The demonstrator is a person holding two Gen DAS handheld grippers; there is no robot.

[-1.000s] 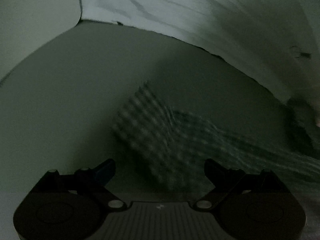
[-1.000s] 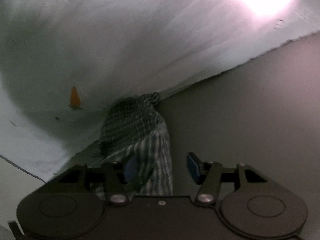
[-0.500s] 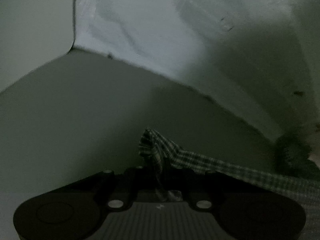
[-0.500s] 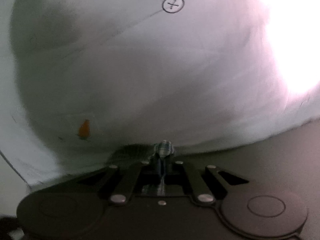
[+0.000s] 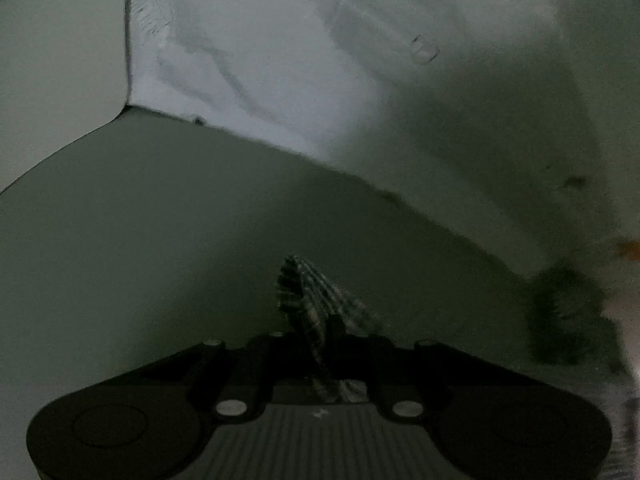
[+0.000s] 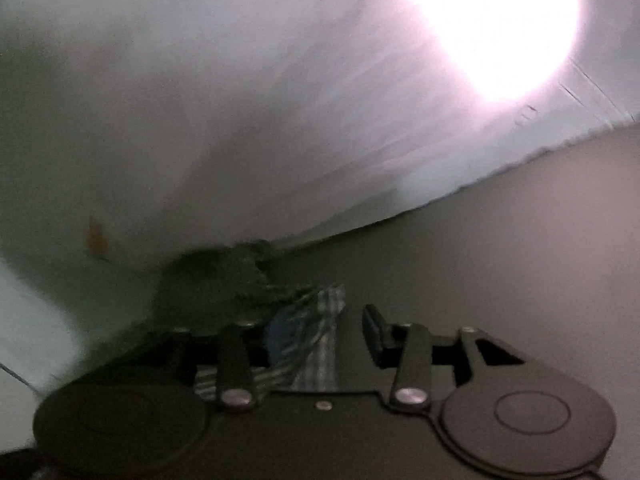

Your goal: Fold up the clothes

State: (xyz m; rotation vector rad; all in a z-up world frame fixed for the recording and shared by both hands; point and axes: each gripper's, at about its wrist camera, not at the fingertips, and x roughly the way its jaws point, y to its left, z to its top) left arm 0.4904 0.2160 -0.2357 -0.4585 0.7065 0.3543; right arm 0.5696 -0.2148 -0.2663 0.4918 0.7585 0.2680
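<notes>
Pinching checked cloth (image 5: pixel 316 312): left tool (image 5: pixel 320 344) | right tool (image 6: pixel 320 336) opening, cloth between | white sheet (image 6: pixel 240 120) behind

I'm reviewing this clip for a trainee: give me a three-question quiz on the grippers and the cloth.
1. True or false: the left gripper is shut on the checked cloth.
2. What lies between the right gripper's parted fingers? A) nothing B) striped cloth C) a hanger
3. Fill in: the grey surface borders a ____ sheet.

Key: 1 true. 2 B; its jaws are opening, with the striped cloth against the left finger. 3 white.
</notes>
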